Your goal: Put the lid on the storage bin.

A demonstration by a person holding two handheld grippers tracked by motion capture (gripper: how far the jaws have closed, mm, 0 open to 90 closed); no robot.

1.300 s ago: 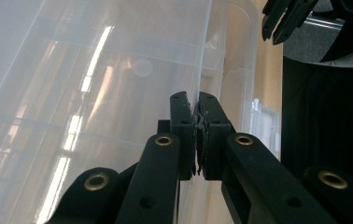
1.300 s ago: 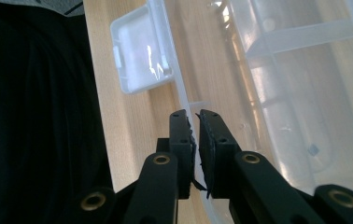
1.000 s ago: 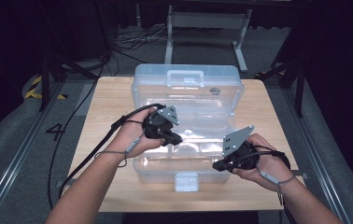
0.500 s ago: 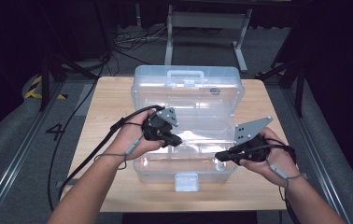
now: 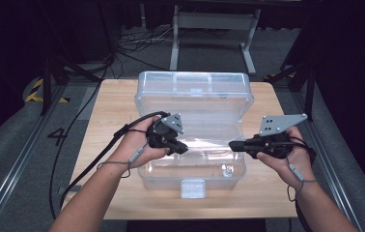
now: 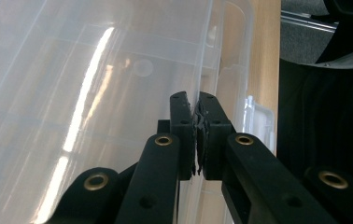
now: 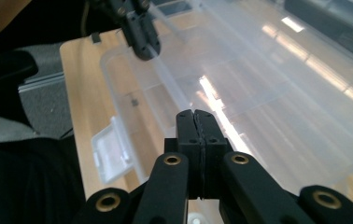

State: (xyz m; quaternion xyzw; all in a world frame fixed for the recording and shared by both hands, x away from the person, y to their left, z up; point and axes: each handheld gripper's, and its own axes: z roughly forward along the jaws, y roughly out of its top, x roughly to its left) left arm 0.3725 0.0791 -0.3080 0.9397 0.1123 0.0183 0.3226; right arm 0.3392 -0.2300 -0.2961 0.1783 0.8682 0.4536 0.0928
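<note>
Clear plastic box [image 5: 195, 121] lies open. My left gripper [image 6: 196, 135] pinches its lid [image 6: 95, 93] edge to hold it up. My right gripper [image 7: 196, 140], jaws closed on nothing, hangs clear.

Clear plastic storage box [image 5: 192, 140] sits mid-table, long side twd the person. See-through lid [image 5: 195, 92] is raised, tilted up at the far side. White latch [image 5: 193, 187] hangs at front wall centre.

So the storage box [image 5: 195, 104] is clear, kinda milky plastic with a whitish latch [image 5: 192, 187]. Table [image 5: 108, 111] is light wood grain. Both grippers [image 5: 183, 149] [image 5: 233, 145] are black with brass-coloured rivets and grey plates on top. Yellow-black hazard stripes [image 5: 38, 92] on the floor.
</note>
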